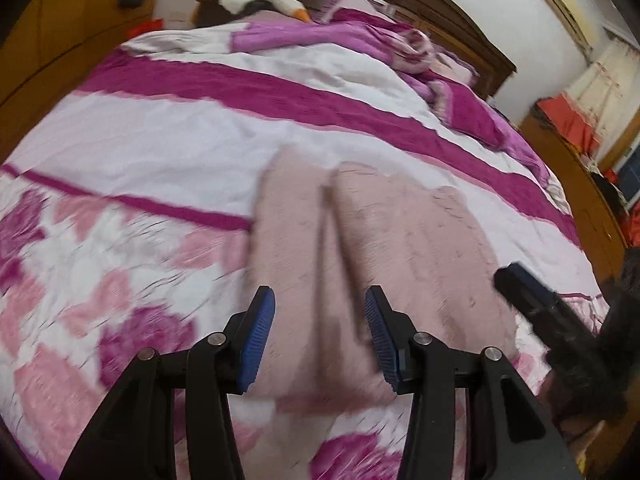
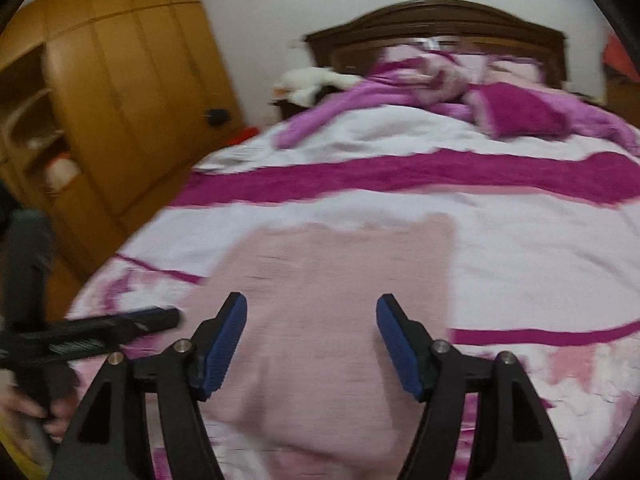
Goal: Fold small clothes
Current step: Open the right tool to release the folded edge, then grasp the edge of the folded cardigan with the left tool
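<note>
claws (image 1: 320, 336) (image 2: 312, 344) apart, empty, over garment (image 2: 320, 280)

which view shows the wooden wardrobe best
The right wrist view: the wooden wardrobe fills its upper left, showing doors and open shelves. The left wrist view catches only a blurred strip of it at the left edge.

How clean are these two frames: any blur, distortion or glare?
Left wrist view: the pink garment and quilt are smeared by motion, while the left gripper stays sharp; fisheye bends the headboard. Right wrist view: the whole bed is blurred, the wardrobe curves, and the right gripper is crisp. Lighting is soft in both, with no glare.
</note>
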Demonstrator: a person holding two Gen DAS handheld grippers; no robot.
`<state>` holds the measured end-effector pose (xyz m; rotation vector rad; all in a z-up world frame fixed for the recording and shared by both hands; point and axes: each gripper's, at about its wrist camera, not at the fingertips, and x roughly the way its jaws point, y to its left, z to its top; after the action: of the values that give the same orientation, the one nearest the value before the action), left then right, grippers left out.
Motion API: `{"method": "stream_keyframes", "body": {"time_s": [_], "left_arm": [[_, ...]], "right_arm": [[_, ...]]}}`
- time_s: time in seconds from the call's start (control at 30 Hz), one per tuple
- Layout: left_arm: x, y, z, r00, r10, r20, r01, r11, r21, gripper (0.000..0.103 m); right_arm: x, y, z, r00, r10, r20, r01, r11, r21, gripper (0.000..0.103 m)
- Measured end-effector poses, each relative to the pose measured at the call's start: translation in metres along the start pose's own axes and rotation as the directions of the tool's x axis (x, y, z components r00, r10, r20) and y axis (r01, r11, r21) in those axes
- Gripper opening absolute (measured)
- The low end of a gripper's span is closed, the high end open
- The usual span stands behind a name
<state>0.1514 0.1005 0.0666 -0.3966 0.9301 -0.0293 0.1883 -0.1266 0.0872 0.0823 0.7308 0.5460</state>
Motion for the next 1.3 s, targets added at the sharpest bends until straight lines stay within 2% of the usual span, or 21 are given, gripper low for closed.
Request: {"method": "stream_keyframes", "body": {"time_s": [0.17,0.37,0.57,0.6,0.63,0.67,0.8,0.9,0.97,1.0,1.03,1.07,1.1,1.13,1.17,1.3], "left_arm": [[0.032,-0.012,0.016,0.999,-0.028,-0.015,0.028,1.0,-0.008,0.025],[0.059,-0.016,0.017,1.0,0.014,-0.023,-0.014,1.0,-0.009,0.025],[0.071,-0.019,0.014,0.997,-0.076,0.014,0.076,0.996,-0.036,0.027],[0.072,-0.02,0.014,0.996,-0.085,0.028,0.086,0.996,-0.035,0.027],[0.073,-0.02,0.014,0.995,-0.091,0.039,0.092,0.995,-0.032,0.02],[0.071,-0.019,0.014,0.993,-0.098,0.06,0.1,0.995,-0.027,0.001],[0.05,-0.021,0.019,0.98,-0.136,0.147,0.136,0.991,0.009,0.0],[0.018,-0.028,0.032,0.961,-0.102,0.258,0.083,0.993,0.082,0.0],[0.008,-0.023,0.041,0.955,-0.071,0.29,0.042,0.993,0.106,0.0],[0.009,-0.02,0.045,0.957,-0.055,0.284,0.025,0.994,0.111,0.0],[0.015,-0.013,0.049,0.969,-0.04,0.244,0.011,0.993,0.119,0.0],[0.027,-0.004,0.052,0.985,-0.03,0.171,0.01,0.993,0.116,0.0],[0.036,0.005,0.052,0.993,-0.018,0.117,0.007,0.995,0.098,0.0],[0.048,0.015,0.049,0.999,0.007,0.053,-0.011,0.998,0.068,0.0],[0.054,0.023,0.044,1.0,0.02,0.02,-0.021,0.998,0.051,0.001],[0.041,0.037,0.032,0.998,-0.039,0.056,0.04,0.999,-0.011,0.006]], "right_arm": [[0.012,-0.035,-0.009,0.998,-0.061,-0.022,0.063,0.995,0.082,0.071],[0.016,-0.05,-0.008,0.998,-0.057,-0.013,0.058,0.993,0.105,0.071],[0.018,-0.053,-0.012,0.999,-0.044,-0.02,0.046,0.991,0.123,0.071],[0.019,-0.053,-0.013,0.999,-0.045,-0.022,0.048,0.991,0.124,0.071],[0.02,-0.053,-0.013,0.999,-0.048,-0.023,0.051,0.991,0.123,0.071],[0.02,-0.054,-0.014,0.998,-0.051,-0.024,0.054,0.991,0.122,0.071],[0.017,-0.056,-0.013,0.998,-0.055,-0.002,0.055,0.989,0.138,0.071],[0.012,-0.057,-0.011,0.999,-0.041,0.027,0.036,0.987,0.154,0.071],[0.012,-0.057,-0.01,0.999,-0.021,0.032,0.015,0.988,0.156,0.071],[0.013,-0.056,-0.011,1.0,-0.011,0.027,0.007,0.988,0.153,0.071],[0.016,-0.055,-0.011,1.0,-0.005,0.018,0.002,0.989,0.147,0.071],[0.02,-0.052,-0.013,1.0,0.003,0.003,-0.003,0.99,0.139,0.071],[0.025,-0.05,-0.014,1.0,0.011,-0.018,-0.009,0.991,0.132,0.071],[0.031,-0.046,-0.017,0.999,0.016,-0.046,-0.01,0.992,0.122,0.071],[0.035,-0.044,-0.019,0.998,0.016,-0.063,-0.009,0.994,0.113,0.071],[0.044,-0.035,-0.025,0.995,0.021,-0.1,-0.013,0.996,0.086,0.071]]}}
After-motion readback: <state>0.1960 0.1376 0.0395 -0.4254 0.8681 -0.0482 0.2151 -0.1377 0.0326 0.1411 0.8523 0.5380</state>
